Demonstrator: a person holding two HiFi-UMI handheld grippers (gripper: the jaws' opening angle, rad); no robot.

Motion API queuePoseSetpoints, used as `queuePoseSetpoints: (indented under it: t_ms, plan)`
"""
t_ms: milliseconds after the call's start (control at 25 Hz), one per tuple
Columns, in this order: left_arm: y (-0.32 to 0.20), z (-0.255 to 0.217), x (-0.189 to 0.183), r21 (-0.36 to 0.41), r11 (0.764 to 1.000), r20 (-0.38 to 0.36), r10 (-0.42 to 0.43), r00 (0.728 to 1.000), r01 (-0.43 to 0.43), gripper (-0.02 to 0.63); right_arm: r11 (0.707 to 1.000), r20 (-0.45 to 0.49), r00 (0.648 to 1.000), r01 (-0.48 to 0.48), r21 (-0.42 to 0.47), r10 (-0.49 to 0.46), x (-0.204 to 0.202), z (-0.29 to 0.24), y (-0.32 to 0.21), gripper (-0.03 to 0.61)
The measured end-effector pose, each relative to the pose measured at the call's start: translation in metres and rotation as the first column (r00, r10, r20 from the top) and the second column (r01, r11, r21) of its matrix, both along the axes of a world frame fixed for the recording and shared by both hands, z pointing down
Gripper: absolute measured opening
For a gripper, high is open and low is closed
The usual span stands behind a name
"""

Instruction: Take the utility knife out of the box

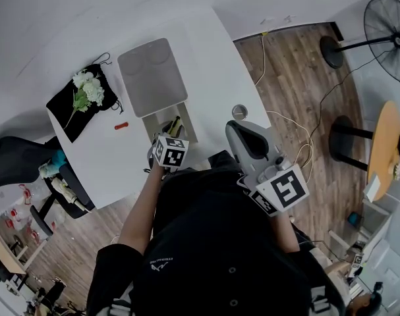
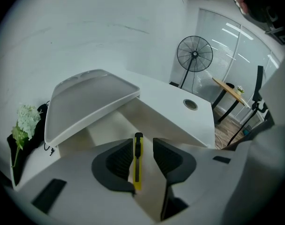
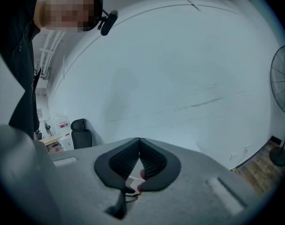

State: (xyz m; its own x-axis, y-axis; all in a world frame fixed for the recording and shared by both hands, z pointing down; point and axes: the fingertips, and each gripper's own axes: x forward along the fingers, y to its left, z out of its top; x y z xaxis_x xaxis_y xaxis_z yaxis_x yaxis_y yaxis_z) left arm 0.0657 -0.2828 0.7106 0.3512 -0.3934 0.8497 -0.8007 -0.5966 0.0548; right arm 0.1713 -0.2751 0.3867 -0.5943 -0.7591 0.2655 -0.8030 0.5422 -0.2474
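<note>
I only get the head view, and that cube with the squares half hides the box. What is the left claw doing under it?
Observer: The left gripper has a yellow utility knife between its jaws, at the open box.
Operator: Is it squeezing it?
Observer: No, the jaws stand apart, with a clear gap on one side.
Operator: And the other claw?
Observer: The right gripper is shut, tips touching.

Your left claw [image 1: 168, 141] sits over the near side of the open box [image 1: 190, 114] on the white tabletop [image 1: 206, 58], lid [image 1: 152, 76] up behind. Right claw [image 1: 236, 131] is at the tabletop's right edge, near the round hole [image 1: 239, 112]. A small red item [image 1: 121, 126] and the flowers [image 1: 87, 88] on a black bag [image 1: 66, 109] are left of the box.
</note>
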Motion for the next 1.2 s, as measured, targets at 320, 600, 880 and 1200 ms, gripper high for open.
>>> queuePoseSetpoints:
  t_ms: [320,600,880,1200]
  plan:
    - [-0.005,0.021,-0.002,-0.047,0.997,0.062,-0.051,0.997,0.054,0.133,1.0,-0.001,1.0,-0.02,-0.002,0.02,0.007,0.001,0.003,0.005]
    - [-0.006,0.025,-0.002,-0.061,0.996,0.061,-0.061,0.996,0.064,0.133,1.0,0.002,1.0,-0.026,-0.006,0.026,0.012,0.002,0.004,0.005]
    - [-0.004,0.024,0.0,-0.067,0.996,0.05,-0.055,0.997,0.059,0.07,1.0,0.014,1.0,-0.012,-0.002,0.012,0.013,0.0,0.002,0.005]
    - [-0.002,0.023,-0.002,-0.08,0.995,0.05,-0.059,0.997,0.062,0.061,1.0,0.018,1.0,0.022,-0.002,-0.022,0.008,0.0,-0.004,0.005]
